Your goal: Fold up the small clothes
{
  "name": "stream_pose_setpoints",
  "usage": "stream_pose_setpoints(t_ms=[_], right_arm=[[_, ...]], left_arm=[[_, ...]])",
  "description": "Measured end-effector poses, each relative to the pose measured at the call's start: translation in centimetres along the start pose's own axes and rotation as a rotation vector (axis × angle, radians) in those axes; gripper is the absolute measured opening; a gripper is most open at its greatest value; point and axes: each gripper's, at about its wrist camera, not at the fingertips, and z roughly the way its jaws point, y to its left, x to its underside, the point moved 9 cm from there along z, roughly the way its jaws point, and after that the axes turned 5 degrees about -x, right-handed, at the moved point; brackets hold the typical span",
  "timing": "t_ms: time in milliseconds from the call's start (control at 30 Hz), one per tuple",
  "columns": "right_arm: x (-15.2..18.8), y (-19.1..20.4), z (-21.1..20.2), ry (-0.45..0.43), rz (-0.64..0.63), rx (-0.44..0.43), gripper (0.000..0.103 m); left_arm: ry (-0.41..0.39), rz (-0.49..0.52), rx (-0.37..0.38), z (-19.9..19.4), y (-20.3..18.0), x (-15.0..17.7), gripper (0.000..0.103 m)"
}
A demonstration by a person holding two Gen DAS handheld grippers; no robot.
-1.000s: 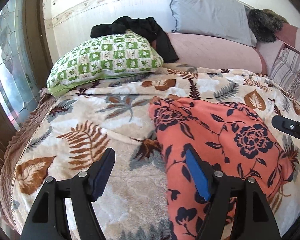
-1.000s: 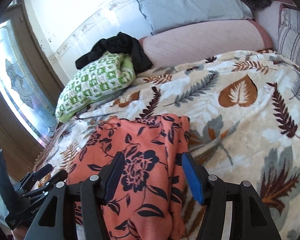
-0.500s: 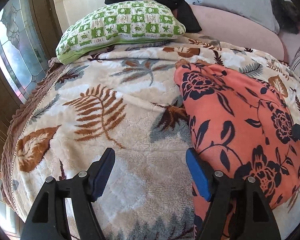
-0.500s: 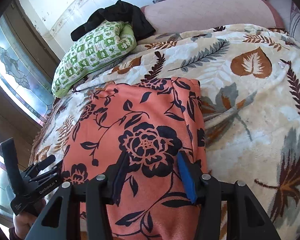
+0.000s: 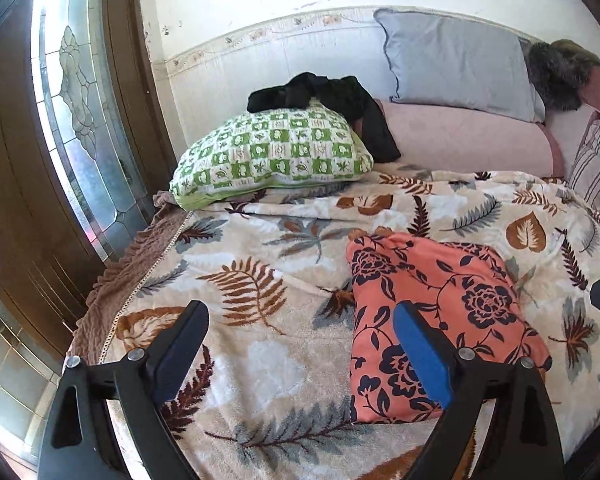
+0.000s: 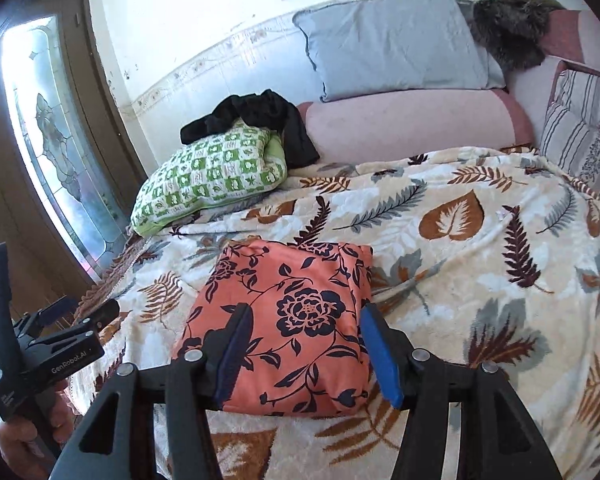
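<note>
A folded orange garment with dark flowers (image 5: 440, 292) (image 6: 300, 280) lies flat on the leaf-print blanket (image 5: 260, 360) (image 6: 480, 280). My left gripper (image 5: 300, 312) hovers above the blanket at the garment's left edge. Its jaws are opening, with nothing gripped between them. My right gripper (image 6: 305, 312) hangs over the garment's near end. Its jaws are also opening, and the cloth lies below them untouched. In the right wrist view a hand holds the left gripper (image 6: 60, 344) at the far left.
A green checked pillow (image 5: 272, 152) with a black garment (image 5: 332, 92) on it lies at the back left. Behind are a pink bolster (image 5: 460, 140) and a grey pillow (image 5: 452, 64). A glazed wooden door (image 5: 72, 120) stands beside the bed's left edge.
Both grippers have pulled back and risen from the garment, which now lies farther off. The left jaws stand wider. The right jaws narrowed briefly, then widened again.
</note>
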Motion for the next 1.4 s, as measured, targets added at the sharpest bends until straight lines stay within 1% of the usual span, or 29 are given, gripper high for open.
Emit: stream_pose_setpoints(t_ms=[133, 200, 333, 500, 600, 700, 833, 967, 1100, 1167, 1400], right_arm=[[-0.9, 1.5, -2.7, -0.036, -0.02, -0.007, 0.061], [-1.3, 2.3, -4.0, -0.058, -0.038, 0.002, 0.061], [-1.9, 4.0, -6.1, -0.088, -0.06, -0.011, 0.062], [-2.3, 5.6, -8.4, -0.122, -0.083, -0.015, 0.063], [-2.5, 6.2, -9.4, -0.135, -0.082, -0.013, 0.063], [-2.5, 6.7, -9.8, -0.13, -0.075, -0.005, 0.063], [-2.2, 6.9, -9.9, -0.11, -0.055, 0.008, 0.063], [-1.7, 7.1, -9.7, -0.085, -0.032, 0.024, 0.063], [-1.2, 7.4, -9.8, -0.079, -0.041, 0.035, 0.063], [-1.3, 7.6, -10.0, -0.084, -0.045, 0.04, 0.063], [-1.6, 8.7, -10.9, -0.107, -0.063, 0.045, 0.063]], left_arm=[[-0.033, -0.038, -0.009, -3.4, 0.8, -1.1, 0.094], [-0.049, -0.061, -0.001, -4.9, 1.2, -1.5, 0.094], [-0.088, -0.106, 0.008, -7.9, 2.1, -2.1, 0.094], [-0.101, -0.078, 0.006, -10.1, 2.8, -2.6, 0.094], [-0.099, -0.046, -0.01, -10.9, 3.2, -2.7, 0.094], [-0.102, -0.024, -0.017, -11.8, 3.4, -2.7, 0.094], [-0.11, -0.019, -0.005, -12.8, 3.6, -2.6, 0.094], [-0.115, -0.018, 0.0, -13.5, 3.8, -2.5, 0.094], [-0.101, -0.035, 0.027, -13.6, 4.1, -2.4, 0.094], [-0.098, -0.04, 0.041, -13.7, 4.2, -2.3, 0.094], [-0.113, -0.058, 0.038, -14.3, 4.8, -2.5, 0.094]])
